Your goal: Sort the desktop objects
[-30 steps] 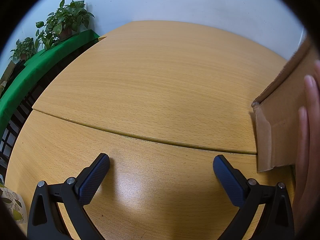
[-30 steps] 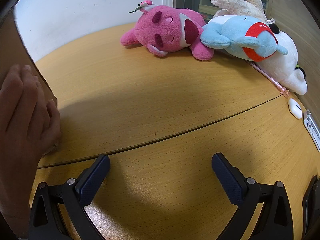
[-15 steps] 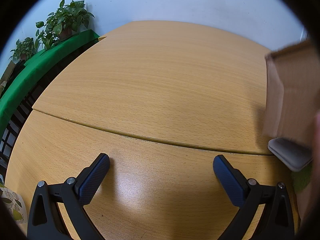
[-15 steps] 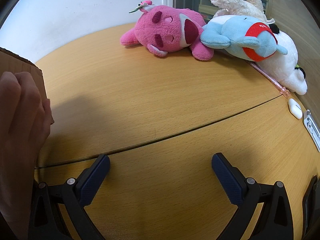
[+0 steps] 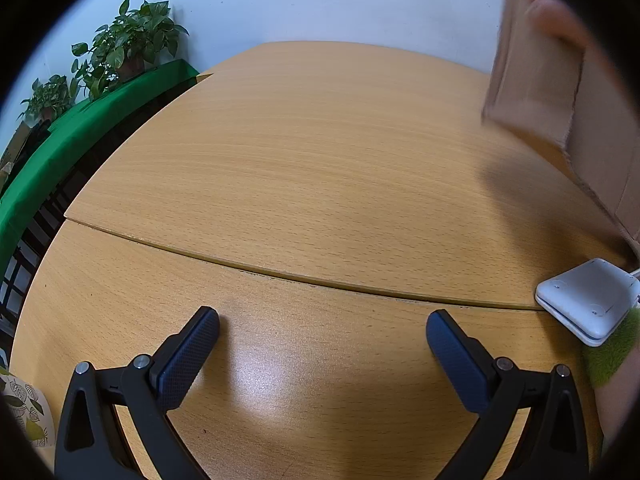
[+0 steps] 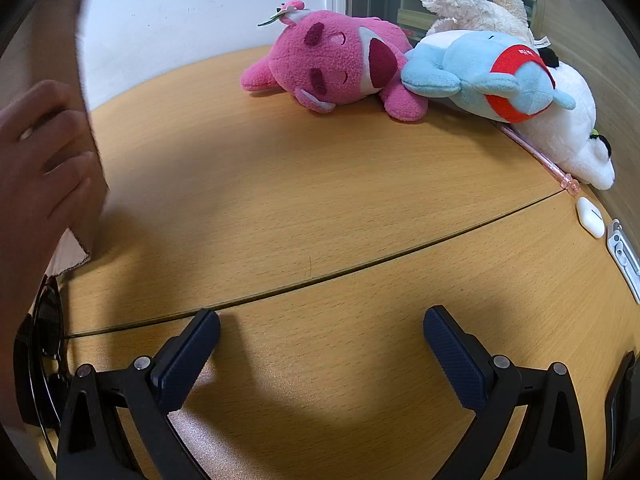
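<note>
My left gripper (image 5: 322, 326) is open and empty, low over the wooden table (image 5: 300, 168). To its right lie a white flat device (image 5: 586, 302) and a fuzzy green thing (image 5: 612, 346). A hand (image 5: 556, 16) holds a cardboard box (image 5: 560, 92) lifted and tilted above them. My right gripper (image 6: 322, 326) is open and empty over the table (image 6: 320, 200). A pink plush (image 6: 340, 64), a blue plush (image 6: 484, 76) and a white plush (image 6: 568, 128) lie at the far side. The box (image 6: 48, 40) and the hand (image 6: 36, 168) are at the left edge.
A pink pen (image 6: 540, 156), a white earbud case (image 6: 590, 217) and a white clip-like item (image 6: 624, 256) lie at the right. Black glasses (image 6: 44, 340) lie at the left under the hand. Potted plants (image 5: 120, 48) on a green ledge (image 5: 80, 128) stand beyond the table's left edge.
The hand has lifted and tilted the cardboard box off the table, uncovering the white device, the green thing and the glasses. Both grippers have stayed still and open.
</note>
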A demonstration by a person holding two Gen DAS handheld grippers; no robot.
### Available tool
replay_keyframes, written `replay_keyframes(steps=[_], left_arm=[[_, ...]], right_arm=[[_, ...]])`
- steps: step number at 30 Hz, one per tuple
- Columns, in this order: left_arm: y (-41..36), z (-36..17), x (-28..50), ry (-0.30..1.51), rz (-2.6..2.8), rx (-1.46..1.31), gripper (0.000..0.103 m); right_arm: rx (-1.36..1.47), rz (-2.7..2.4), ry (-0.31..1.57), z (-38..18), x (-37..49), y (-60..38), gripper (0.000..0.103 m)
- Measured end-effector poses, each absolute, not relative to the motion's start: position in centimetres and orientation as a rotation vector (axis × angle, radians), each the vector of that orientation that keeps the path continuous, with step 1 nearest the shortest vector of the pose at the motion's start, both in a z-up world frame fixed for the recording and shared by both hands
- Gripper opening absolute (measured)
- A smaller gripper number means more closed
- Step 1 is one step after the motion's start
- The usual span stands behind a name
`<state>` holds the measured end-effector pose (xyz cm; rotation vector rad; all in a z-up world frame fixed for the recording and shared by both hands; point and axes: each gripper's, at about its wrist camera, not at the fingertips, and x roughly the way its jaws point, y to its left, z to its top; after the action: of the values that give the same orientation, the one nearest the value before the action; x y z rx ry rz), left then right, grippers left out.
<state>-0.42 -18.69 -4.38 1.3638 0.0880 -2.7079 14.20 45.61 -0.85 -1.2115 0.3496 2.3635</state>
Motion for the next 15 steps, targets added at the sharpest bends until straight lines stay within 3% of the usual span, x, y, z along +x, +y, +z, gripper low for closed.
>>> replay_keyframes(steps=[15], left_arm=[[-18.67,-4.39,-0.42,0.085,-2.711,1.365,0.103]], right_arm=[[-1.212,2.363,0.35,-0.83,14.17,45.62,0.103]])
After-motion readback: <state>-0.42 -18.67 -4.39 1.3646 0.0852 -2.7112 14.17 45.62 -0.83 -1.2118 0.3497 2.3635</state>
